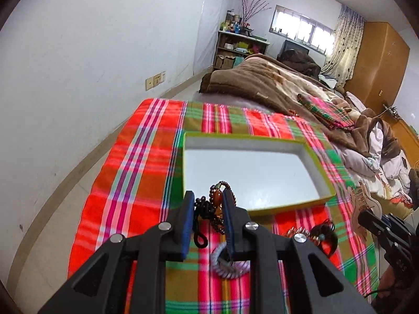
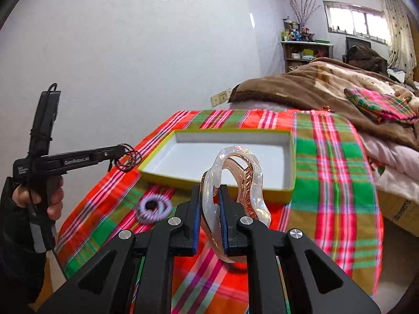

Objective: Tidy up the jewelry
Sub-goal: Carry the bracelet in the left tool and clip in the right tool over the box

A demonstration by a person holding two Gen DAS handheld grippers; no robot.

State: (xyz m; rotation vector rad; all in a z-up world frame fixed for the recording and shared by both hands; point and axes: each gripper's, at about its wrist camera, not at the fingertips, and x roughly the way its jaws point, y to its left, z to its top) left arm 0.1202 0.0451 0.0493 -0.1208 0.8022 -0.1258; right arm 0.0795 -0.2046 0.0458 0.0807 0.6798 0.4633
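My left gripper [image 1: 209, 196] is shut on a dark beaded bracelet [image 1: 212, 209] with amber beads, held above the near edge of the open white box with a yellow rim [image 1: 288, 206]. In the right wrist view the left gripper [image 2: 123, 150] holds the bracelet [image 2: 129, 161] left of the box [image 2: 167, 178]. My right gripper [image 2: 210, 191] is shut on a pearly pink hair claw clip [image 2: 235, 172], held above the cloth in front of the box. A purple spiral hair tie [image 2: 154, 208] lies on the cloth; it also shows in the left wrist view [image 1: 227, 264].
A red, green and pink plaid cloth [image 2: 335, 172] covers the surface. A dark hair accessory [image 1: 322, 235] lies on it at the right. A brown blanket [image 2: 301, 83] and folded plaid cloth [image 2: 382, 104] lie behind. A white wall is to the left.
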